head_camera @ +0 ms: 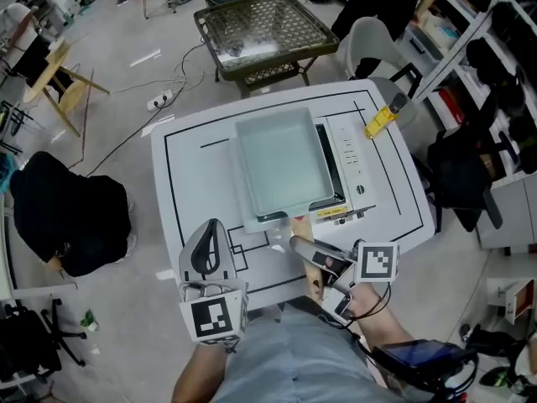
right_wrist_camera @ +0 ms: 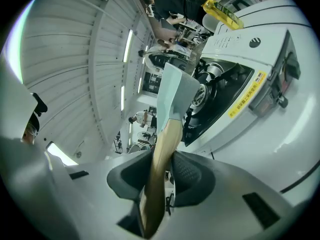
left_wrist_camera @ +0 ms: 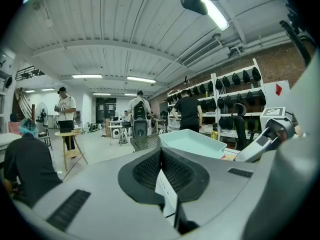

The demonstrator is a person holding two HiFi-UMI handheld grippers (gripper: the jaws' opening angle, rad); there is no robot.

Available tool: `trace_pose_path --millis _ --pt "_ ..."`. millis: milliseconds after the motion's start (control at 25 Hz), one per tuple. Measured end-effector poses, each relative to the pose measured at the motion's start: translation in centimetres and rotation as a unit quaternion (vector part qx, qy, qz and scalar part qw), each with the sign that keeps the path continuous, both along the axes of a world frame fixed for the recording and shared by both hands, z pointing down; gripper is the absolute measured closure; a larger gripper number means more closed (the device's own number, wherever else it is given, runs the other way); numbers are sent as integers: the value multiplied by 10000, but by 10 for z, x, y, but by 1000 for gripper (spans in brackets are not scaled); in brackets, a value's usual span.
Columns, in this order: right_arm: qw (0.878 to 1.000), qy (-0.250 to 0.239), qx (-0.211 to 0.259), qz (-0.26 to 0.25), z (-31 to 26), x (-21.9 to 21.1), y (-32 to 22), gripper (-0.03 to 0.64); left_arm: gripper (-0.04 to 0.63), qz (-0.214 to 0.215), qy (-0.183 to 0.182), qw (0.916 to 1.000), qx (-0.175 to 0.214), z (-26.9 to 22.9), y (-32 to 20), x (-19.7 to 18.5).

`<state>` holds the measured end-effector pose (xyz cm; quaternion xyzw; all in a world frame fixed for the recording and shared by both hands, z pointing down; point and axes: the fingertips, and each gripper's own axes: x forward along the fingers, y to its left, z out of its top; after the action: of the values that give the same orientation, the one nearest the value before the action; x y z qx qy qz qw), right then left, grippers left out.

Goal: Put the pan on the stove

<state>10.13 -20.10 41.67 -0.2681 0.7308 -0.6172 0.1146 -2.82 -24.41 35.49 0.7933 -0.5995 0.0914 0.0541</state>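
A pale green square pan (head_camera: 281, 170) lies over the white tabletop gas stove (head_camera: 351, 164); I cannot tell whether it rests on it or hovers. Its wooden handle (head_camera: 312, 282) points toward me. My right gripper (head_camera: 309, 254) is shut on that handle. In the right gripper view the handle (right_wrist_camera: 159, 154) runs up between the pads to the pan (right_wrist_camera: 175, 91), seen edge-on beside the stove's burner (right_wrist_camera: 216, 75). My left gripper (head_camera: 210, 225) hovers over the table's near left part, shut and empty. In the left gripper view its tips (left_wrist_camera: 161, 151) meet and the pan (left_wrist_camera: 192, 143) lies ahead to the right.
The stove sits on a white table (head_camera: 197, 166) marked with black lines. A yellow tool (head_camera: 382, 117) lies at its far right corner. Beyond the table stand a wire-mesh stand (head_camera: 264, 28), a white chair (head_camera: 369, 44) and shelving (head_camera: 495, 49). A black bag (head_camera: 67, 212) sits on the floor at left.
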Motion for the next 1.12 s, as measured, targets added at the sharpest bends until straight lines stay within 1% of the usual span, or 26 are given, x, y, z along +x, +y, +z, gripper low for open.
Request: trace_pose_path --millis 240,520,920,1120 --pt "9999 22 -58 94 5 20 -3 480 577 133 17 9999 -38 3 -8 19" --pt "9998 28 -111 130 15 36 -7 480 577 196 12 9998 -72 11 -13 33" --pt "9995 -62 -303 105 23 38 -13 479 577 104 -5 9998 -155 14 -18 27" --pt "9995 -93 -310 16 23 38 -18 479 577 83 -8 9998 -178 17 -23 24"
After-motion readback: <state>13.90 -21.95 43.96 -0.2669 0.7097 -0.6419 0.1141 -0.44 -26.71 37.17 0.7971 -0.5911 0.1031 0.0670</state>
